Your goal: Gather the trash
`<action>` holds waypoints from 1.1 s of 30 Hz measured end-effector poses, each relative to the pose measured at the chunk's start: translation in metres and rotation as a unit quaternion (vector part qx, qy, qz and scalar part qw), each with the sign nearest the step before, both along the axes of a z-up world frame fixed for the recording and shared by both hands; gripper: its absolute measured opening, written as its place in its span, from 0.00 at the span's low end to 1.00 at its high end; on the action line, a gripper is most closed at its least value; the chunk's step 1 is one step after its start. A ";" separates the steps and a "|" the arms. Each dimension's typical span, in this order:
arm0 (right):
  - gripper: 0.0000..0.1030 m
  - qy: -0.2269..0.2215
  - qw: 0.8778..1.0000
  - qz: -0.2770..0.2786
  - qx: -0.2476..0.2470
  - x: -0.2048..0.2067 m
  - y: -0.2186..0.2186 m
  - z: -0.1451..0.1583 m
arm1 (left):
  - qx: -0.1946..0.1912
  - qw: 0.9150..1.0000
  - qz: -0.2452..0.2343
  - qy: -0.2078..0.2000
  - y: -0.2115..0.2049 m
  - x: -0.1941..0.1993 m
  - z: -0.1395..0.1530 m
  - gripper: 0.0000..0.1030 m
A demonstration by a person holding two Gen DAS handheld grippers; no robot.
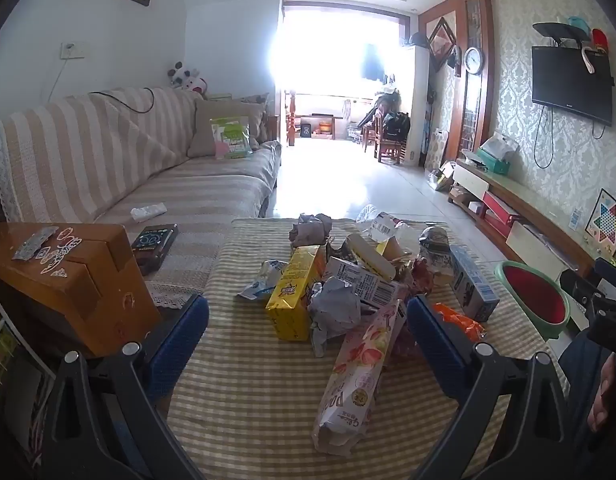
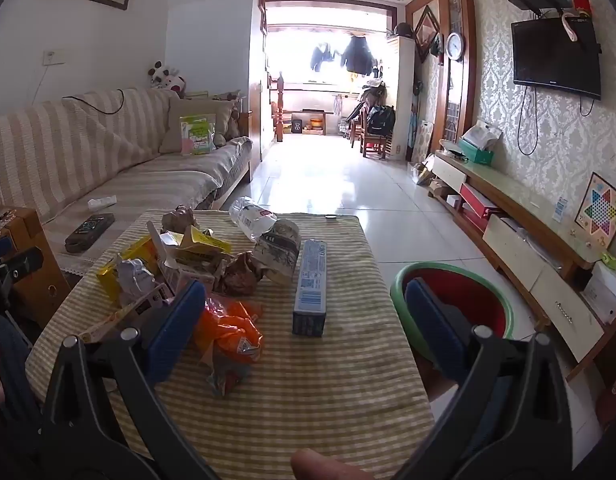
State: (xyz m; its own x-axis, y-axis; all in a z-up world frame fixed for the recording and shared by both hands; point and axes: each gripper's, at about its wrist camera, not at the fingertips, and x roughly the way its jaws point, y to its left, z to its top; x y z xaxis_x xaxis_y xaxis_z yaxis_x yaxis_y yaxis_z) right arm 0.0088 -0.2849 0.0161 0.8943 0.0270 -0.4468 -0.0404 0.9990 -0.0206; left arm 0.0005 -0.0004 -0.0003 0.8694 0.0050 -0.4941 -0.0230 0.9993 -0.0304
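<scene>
Striped cloth covers the surface (image 2: 327, 360), and the trash pile (image 1: 339, 280) sits heaped at its middle. I hold both the left tongs (image 1: 308, 312) and right tongs (image 2: 304, 304) fully spread and empty above it, with the basin (image 2: 455, 296) just beside the edge, likely for drop-offs.

striped table (image 2: 327, 380) carries scattered trash pile (image 1: 347, 280).

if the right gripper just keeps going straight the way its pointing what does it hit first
Probably the striped tablecloth: the open right gripper tilts down at a bare patch of it. The blue carton lies just past that, likely the first object, with the orange wrapper beside its left finger. Depth is uncertain.
</scene>
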 end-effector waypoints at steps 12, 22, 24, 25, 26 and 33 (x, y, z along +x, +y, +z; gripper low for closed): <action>0.96 0.007 1.000 -0.003 -0.007 -0.001 0.003 -0.005 | 0.001 1.000 0.005 0.000 -0.005 0.001 -0.008 0.92; 0.96 0.012 1.000 -0.004 -0.001 0.004 -0.001 -0.005 | 0.000 1.000 0.001 0.002 0.001 0.002 -0.003 0.92; 0.96 0.015 1.000 -0.006 -0.001 0.005 -0.002 -0.007 | 0.001 1.000 0.001 0.004 0.001 0.003 -0.003 0.92; 0.96 0.016 1.000 -0.007 0.000 0.005 -0.003 -0.008 | 0.001 1.000 0.001 0.004 0.000 0.003 -0.003 0.92; 0.96 0.017 1.000 -0.008 0.001 0.006 -0.004 -0.008 | 0.001 1.000 0.001 0.004 0.000 0.003 -0.003 0.92; 0.96 0.027 1.000 -0.001 -0.001 0.006 -0.002 -0.008 | 0.001 1.000 0.003 0.006 0.001 0.003 -0.003 0.92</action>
State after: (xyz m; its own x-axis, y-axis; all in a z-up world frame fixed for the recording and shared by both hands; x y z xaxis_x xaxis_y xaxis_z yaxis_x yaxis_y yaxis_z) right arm 0.0152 -0.2865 0.0078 0.8688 0.0254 -0.4945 -0.0404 0.9990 -0.0196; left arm 0.0033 0.0002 -0.0035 0.8629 0.0116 -0.5052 -0.0303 0.9991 -0.0287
